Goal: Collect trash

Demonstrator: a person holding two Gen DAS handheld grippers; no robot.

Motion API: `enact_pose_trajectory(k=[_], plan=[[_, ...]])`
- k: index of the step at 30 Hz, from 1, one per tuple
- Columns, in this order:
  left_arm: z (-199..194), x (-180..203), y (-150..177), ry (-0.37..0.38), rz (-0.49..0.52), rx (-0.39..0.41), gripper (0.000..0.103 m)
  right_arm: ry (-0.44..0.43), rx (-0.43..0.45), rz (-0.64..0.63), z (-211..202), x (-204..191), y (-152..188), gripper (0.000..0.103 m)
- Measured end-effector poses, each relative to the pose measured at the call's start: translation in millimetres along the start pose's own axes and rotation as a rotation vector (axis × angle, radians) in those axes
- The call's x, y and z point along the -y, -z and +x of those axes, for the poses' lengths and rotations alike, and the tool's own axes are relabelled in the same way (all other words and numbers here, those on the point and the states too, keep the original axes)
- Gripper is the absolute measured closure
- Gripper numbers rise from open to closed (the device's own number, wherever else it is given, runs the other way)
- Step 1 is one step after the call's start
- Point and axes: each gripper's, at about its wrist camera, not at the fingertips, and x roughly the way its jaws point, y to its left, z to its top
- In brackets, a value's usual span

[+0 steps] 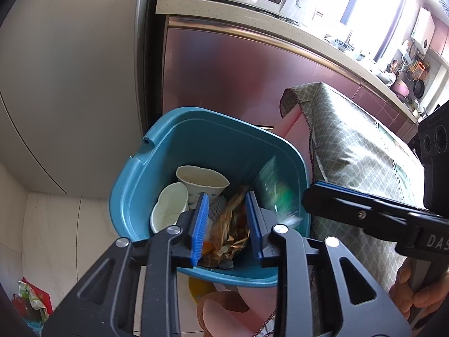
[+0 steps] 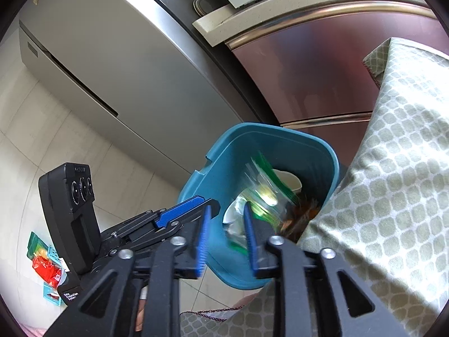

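Trash fills the lower part of a teal bin [image 1: 140, 185] that stands on the pale tiled floor [image 1: 42, 224], beside the refrigerator [image 1: 70, 84] and against the edge of a table covered with a green patterned cloth [image 1: 350, 146]. Inside the bin, toward its left wall, lie two white paper cups [image 1: 196, 181], one tipped over the other. Crumpled brown and orange wrappers [image 1: 230, 230] sit in the middle of the bin. A clear plastic bag with green print [image 2: 261, 193], blurred, is at the bin's right side, below its rim and apart from both grippers.

The left gripper [image 1: 227, 224] hangs over the bin's near rim with its blue pads parted a little and nothing between them; the wrappers show through the gap, lower down. The right gripper [image 2: 226, 236] also points down into the bin, its pads partly apart and empty, with the blurred bag just beyond the tips. A hand [image 1: 412, 289] grips the right gripper's handle at the lower right. More coloured packaging [image 2: 47, 264] lies on the floor, well away from the bin.
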Motion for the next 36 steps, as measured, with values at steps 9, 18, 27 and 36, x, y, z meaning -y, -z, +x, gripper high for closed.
enact_pose_trajectory(k=[9, 18, 27, 36], plan=[[-36, 4, 7, 0.03, 0.018, 0.093, 0.053, 0.017, 0.064, -0.043, -31, -4, 16, 0.057], [-98, 32, 24, 0.047, 0.08, 0.29, 0.005, 0.216, 0.315, -0.174, -121, -15, 64, 0.017], [-140, 92, 48, 0.023, 0.174, 0.418, 0.005, 0.466, 0.525, -0.186, -202, -4, 123, 0.007], [-174, 134, 76, 0.026, 0.227, 0.491, 0.005, 0.587, 0.657, -0.168, -250, 7, 163, 0.007]])
